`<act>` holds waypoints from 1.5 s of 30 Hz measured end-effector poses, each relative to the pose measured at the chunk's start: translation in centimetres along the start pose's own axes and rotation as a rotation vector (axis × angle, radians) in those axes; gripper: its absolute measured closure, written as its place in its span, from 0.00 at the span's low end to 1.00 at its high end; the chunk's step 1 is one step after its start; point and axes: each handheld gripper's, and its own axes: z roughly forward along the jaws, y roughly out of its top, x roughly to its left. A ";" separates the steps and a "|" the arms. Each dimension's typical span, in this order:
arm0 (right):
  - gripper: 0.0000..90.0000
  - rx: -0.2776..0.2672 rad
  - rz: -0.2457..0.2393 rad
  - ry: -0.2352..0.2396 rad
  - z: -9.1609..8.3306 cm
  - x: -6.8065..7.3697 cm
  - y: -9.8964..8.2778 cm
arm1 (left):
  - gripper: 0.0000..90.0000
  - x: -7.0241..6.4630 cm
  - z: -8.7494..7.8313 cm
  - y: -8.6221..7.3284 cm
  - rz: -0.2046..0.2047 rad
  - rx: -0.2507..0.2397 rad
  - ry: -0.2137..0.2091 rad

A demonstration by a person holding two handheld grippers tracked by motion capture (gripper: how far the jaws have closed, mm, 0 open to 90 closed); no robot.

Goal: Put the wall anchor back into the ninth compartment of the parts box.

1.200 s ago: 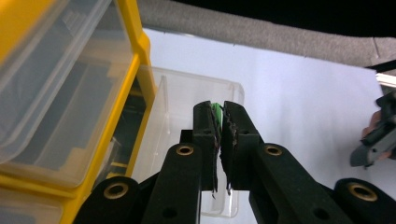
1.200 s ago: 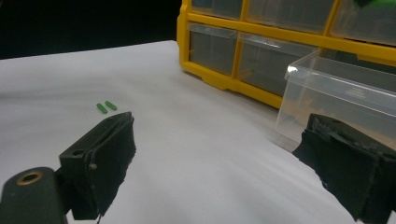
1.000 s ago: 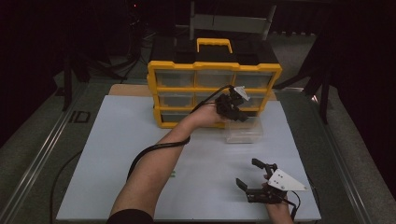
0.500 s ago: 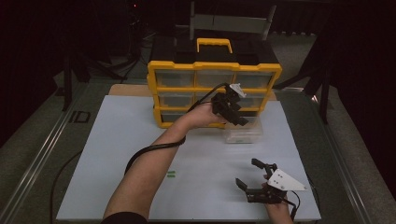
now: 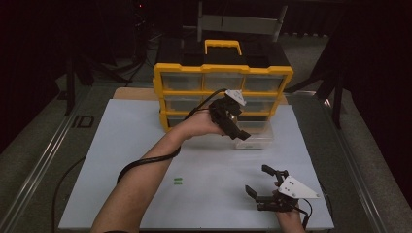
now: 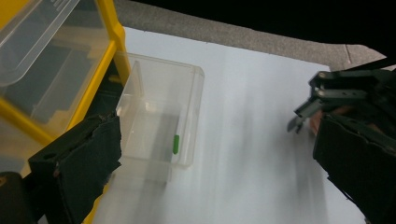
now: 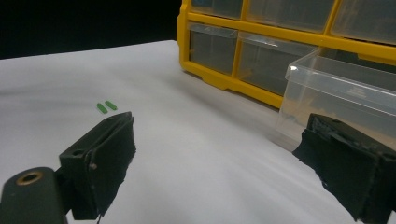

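A clear plastic drawer (image 5: 257, 140) stands on the white mat in front of the yellow drawer cabinet (image 5: 222, 71). In the left gripper view a small green piece (image 6: 175, 143) lies inside this drawer (image 6: 159, 112). My left gripper (image 5: 240, 130) hovers just above the drawer's left end. Its jaws have just been opening and now stand open (image 6: 219, 163) with nothing between them. Two more green pieces (image 5: 178, 181) lie on the mat; they also appear as green pieces (image 7: 106, 106) in the right gripper view. My right gripper (image 5: 260, 180) rests low near the front edge, open and empty (image 7: 224, 158).
The white mat (image 5: 136, 141) covers the table, with a grey metal rail (image 5: 43, 160) along its left side. The cabinet has several clear drawers and a yellow handle (image 5: 222, 45) on top. The left gripper's cable (image 5: 145, 160) trails along the forearm.
My left gripper's jaws have opened, and the hand has drawn up and slightly left from the clear drawer. The right gripper has stayed still.
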 end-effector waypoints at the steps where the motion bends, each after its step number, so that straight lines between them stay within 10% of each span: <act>1: 0.11 0.000 0.000 0.000 0.0 0.0 0.0 | 0.02 -0.1 -0.3 -0.2 0.001 -0.003 0.002; 19: 0.11 0.003 -0.011 -0.005 0.1 0.1 0.0 | 0.02 -1.7 -5.2 -4.4 0.003 -0.029 0.011; 45: 0.11 0.011 -0.010 -0.005 0.2 0.2 0.0 | 0.05 -4.0 -8.0 -12.5 -0.042 -0.037 0.030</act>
